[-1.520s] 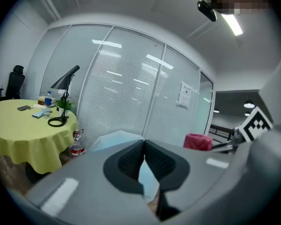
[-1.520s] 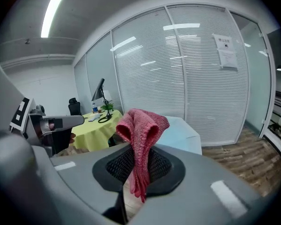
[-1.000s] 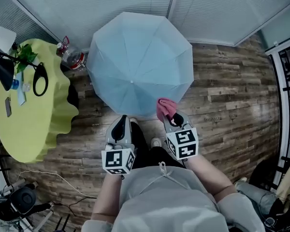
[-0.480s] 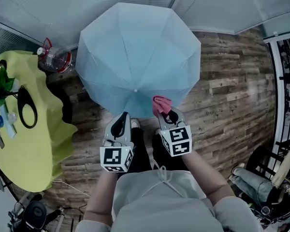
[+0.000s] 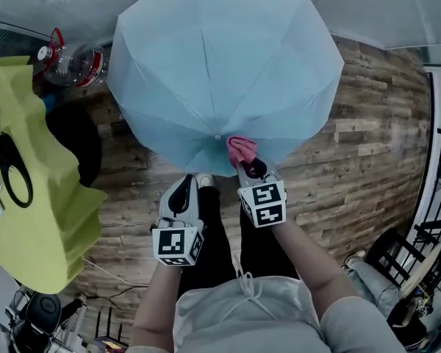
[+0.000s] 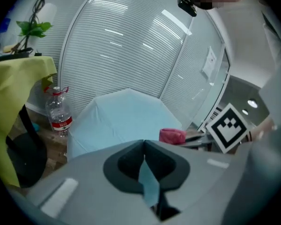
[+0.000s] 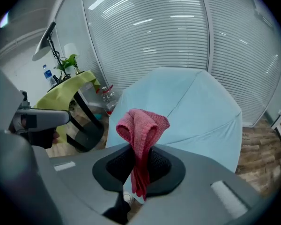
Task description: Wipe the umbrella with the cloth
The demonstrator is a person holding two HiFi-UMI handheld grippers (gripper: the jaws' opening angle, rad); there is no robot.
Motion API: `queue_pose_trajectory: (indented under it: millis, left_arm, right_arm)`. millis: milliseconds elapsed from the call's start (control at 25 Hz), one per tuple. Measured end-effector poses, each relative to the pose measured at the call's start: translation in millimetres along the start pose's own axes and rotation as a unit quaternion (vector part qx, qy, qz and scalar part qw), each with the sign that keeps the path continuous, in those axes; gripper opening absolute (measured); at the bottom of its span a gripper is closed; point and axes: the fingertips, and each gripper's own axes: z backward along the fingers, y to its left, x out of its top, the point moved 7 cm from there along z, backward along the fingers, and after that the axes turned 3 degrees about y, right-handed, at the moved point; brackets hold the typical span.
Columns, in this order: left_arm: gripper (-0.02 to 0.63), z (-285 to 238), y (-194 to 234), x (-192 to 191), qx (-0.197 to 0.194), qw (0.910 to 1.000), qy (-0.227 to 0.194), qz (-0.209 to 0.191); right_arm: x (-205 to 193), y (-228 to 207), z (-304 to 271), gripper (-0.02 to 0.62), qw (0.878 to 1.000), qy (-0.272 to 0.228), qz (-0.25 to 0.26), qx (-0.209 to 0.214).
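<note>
Umbrella (image 5: 220,57) stands open, pale blue, edge pinched in left gripper (image 5: 184,180) jaws; right gripper (image 5: 249,166) jaws clamp pink cloth (image 5: 240,148).

No words, numbers or brand names can be read in any view. The nearest thing to a sign is the black-and-white square pattern on each marker cube. One cube (image 5: 178,245) sits on the left gripper (image 5: 182,190) at lower centre of the head view. The other cube (image 5: 262,204) sits on the right gripper (image 5: 250,169) just right of it, and shows again at the right of the left gripper view; these patterns hold no letters. The plastic bottle (image 6: 60,114) at the left of the left gripper view wears a red label (image 6: 62,122), its print too small to make out.
</note>
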Motion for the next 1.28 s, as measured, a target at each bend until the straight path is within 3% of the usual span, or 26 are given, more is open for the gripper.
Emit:
queue_pose_trajectory:
  millis: [240,480,880,1280]
  left_arm:
    - [0.007,-51,36,-35,0.043,0.9984,-0.002,0.038]
    - [0.008,-86,42,-73,0.074,0.9943,0.016,0.076]
    - [0.008,-113,1,-104,0.064,0.9939,0.055,0.07]
    - [0.008,-155,-48,-80,0.044,0.9955,0.045,0.071]
  right_arm:
    - [-25,-2,-73,0.054,0.999,0.008,0.033,0.035]
    - [-53,-18,-117,0.054,0.998,0.033,0.029,0.055]
    - [-54,-72,-123,0.054,0.998,0.022,0.004,0.06]
    - [-51,-135,-110,0.054,0.998,0.016,-0.015,0.057]
